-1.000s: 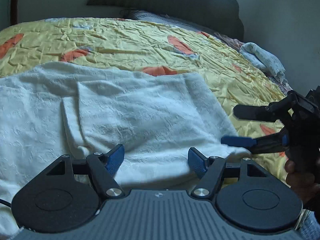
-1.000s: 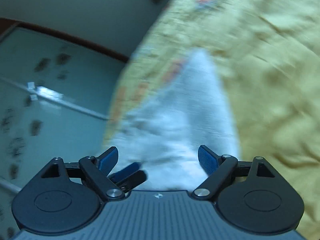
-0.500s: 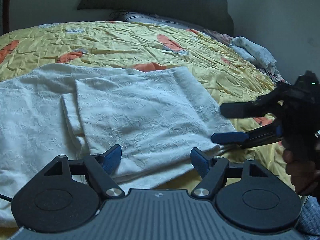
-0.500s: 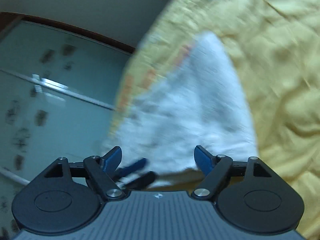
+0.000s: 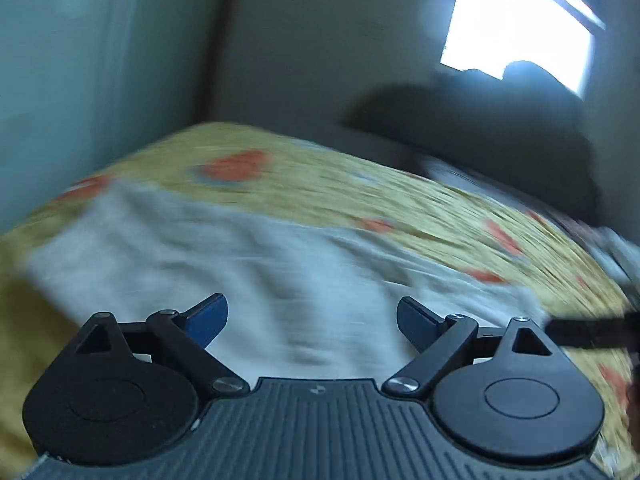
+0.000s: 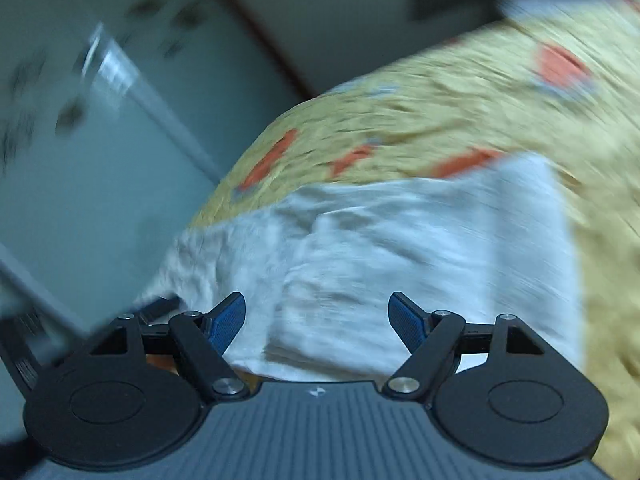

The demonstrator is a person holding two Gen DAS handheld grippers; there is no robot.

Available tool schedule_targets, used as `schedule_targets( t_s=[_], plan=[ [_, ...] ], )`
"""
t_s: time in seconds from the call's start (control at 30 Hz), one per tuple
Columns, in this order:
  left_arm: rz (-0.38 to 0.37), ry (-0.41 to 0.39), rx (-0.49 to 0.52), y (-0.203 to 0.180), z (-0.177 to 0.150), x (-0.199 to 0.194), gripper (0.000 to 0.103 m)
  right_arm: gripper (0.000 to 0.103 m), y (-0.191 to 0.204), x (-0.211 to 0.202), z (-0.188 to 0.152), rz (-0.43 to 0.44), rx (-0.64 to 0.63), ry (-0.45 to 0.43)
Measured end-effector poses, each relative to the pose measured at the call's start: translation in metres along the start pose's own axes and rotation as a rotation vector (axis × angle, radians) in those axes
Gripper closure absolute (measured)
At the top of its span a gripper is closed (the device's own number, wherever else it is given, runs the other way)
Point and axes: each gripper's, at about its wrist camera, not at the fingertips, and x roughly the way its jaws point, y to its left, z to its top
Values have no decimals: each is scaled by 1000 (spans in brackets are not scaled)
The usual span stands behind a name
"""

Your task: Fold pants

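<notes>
Now, both wrist views are smeared by motion, so fine detail is uncertain.

Count: you have one pair of white pants [image 6: 420,248], one bed with a yellow bedspread [image 6: 460,120] marked by orange patches, and two grippers.

Pants: they lie folded on the bedspread, with one layer doubled over another. In the right wrist view their near edge sits just ahead of your fingers; in the left wrist view the white cloth [image 5: 248,264] spreads across the middle of the bed.

Left gripper [image 5: 312,316]: its jaws are opening, the blue fingers [image 5: 208,316] spread wide. Nothing is between them; the pants lie beyond and below.

Right gripper [image 6: 316,318]: the blue pads [image 6: 228,320] stand well apart and grip nothing; the folded cloth shows in the gap but the pads do not press on it.

Other gripper seen: a dark finger, probably of your right gripper, crosses the right edge of the left wrist view [image 5: 592,332].

Writing: none can be read; a small pale mark on each gripper body is too blurred to make out.

Edges: the pants end short of the bed's far side, with bare bedspread beyond them and to their right.

Surroundings: a pale cabinet door [image 6: 80,160] stands left of the bed, a dark headboard [image 5: 480,128] at its far end, and a bright window [image 5: 516,28] above.
</notes>
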Motion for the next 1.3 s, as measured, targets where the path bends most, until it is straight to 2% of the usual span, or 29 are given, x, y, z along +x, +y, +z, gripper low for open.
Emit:
schedule_targets(
  t_s=[0.1,0.17,0.23,0.33,0.4,0.47,0.53,0.6,0.73,0.87,0.97,1.0,1.03,1.07,1.17,1.3],
  plan=[
    [227,-31,-276,80,11,-22,10,24,54,54,-4,7,-193,84],
    [341,-69,-456,125,13,-41,10,24,94,88,-11,28,-323,125],
    [401,-106,-589,161,12,-59,10,24,128,113,-22,55,-440,158],
    [424,-142,-673,187,15,-76,10,25,174,144,-39,58,-620,162],
    [403,-154,-696,194,18,-82,10,25,194,163,-48,46,-706,170],
    [364,-162,-712,198,22,-83,10,25,210,185,-56,-6,-788,175],
    [326,-166,-726,199,22,-87,9,20,216,198,-57,-34,-838,136],
    [294,-162,-737,198,25,-84,9,20,220,204,-53,-89,-863,106],
    [252,-165,-721,196,29,-76,6,9,220,211,-46,-131,-873,97],
    [219,-142,-751,196,28,-65,6,8,228,214,-48,-152,-904,66],
    [185,-122,-782,194,27,-57,5,9,237,218,-46,-132,-918,43],
    [172,-112,-791,194,27,-55,5,26,238,219,-44,-101,-917,48],
    [160,-106,-799,194,28,-53,5,66,236,220,-40,-42,-891,86],
    [147,-101,-808,193,28,-50,5,73,234,219,-37,-14,-853,108],
    [94,-77,-838,190,33,-37,3,75,228,212,-32,3,-809,77],
    [-25,-12,-869,183,39,2,1,78,210,207,-15,66,-626,88]
  ],
)
